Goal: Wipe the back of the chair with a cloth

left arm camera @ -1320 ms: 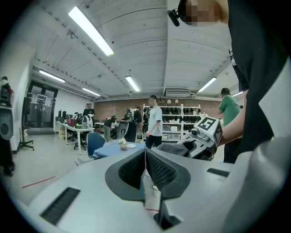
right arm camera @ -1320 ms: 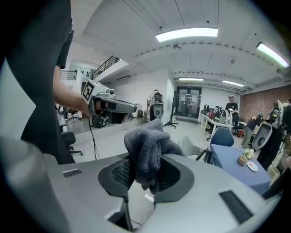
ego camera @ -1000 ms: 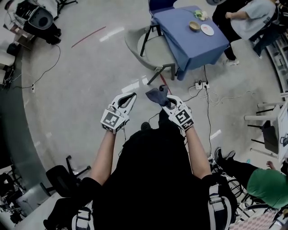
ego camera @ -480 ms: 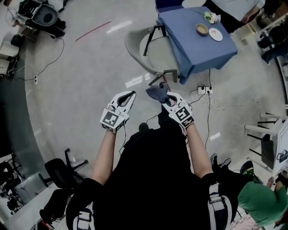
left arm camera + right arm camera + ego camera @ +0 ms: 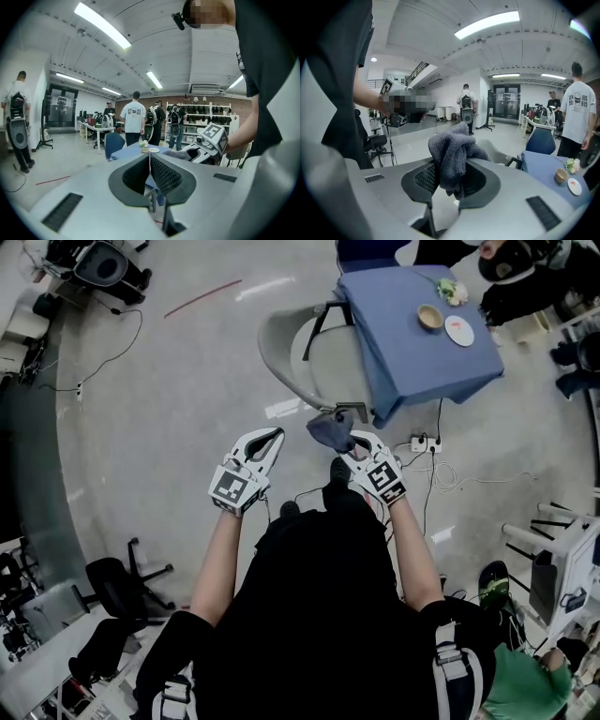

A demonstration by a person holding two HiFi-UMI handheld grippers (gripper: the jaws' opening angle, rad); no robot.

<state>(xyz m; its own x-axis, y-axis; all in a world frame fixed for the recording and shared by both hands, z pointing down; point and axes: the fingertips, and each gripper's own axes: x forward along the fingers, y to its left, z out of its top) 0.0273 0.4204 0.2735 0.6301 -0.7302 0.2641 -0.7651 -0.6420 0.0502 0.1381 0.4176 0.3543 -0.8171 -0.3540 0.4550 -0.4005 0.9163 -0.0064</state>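
Out on the open grey floor (image 5: 187,409), a short way from the chair (image 5: 281,348), both grippers are held up side by side in front of the person's chest. So here's what can be seen, more or less.

The right gripper (image 5: 347,441) is clamped on the cloth (image 5: 330,432). In the right gripper view the dark grey cloth is seen bunched up between the two ribbed pads, with most of it sticking up above the jaws and a bit hanging below. The cloth is kept in the air, apart from the chair, whose curved pale back is turned toward the person and can be made out just behind the cloth in that view.

The left gripper (image 5: 273,436) is held just beside the right one, well clear of the cloth. Its jaws are pressed together tip to tip, with nothing caught between them, as shown in the left gripper view.

The chair is pushed up against a table (image 5: 403,362) covered in blue fabric. A small bowl (image 5: 430,316) and a white plate (image 5: 459,331) are set near each other on the far part of it. A white power strip (image 5: 418,442) with a tangle of cable is lying on the floor near the table's corner, to the right of the right gripper.
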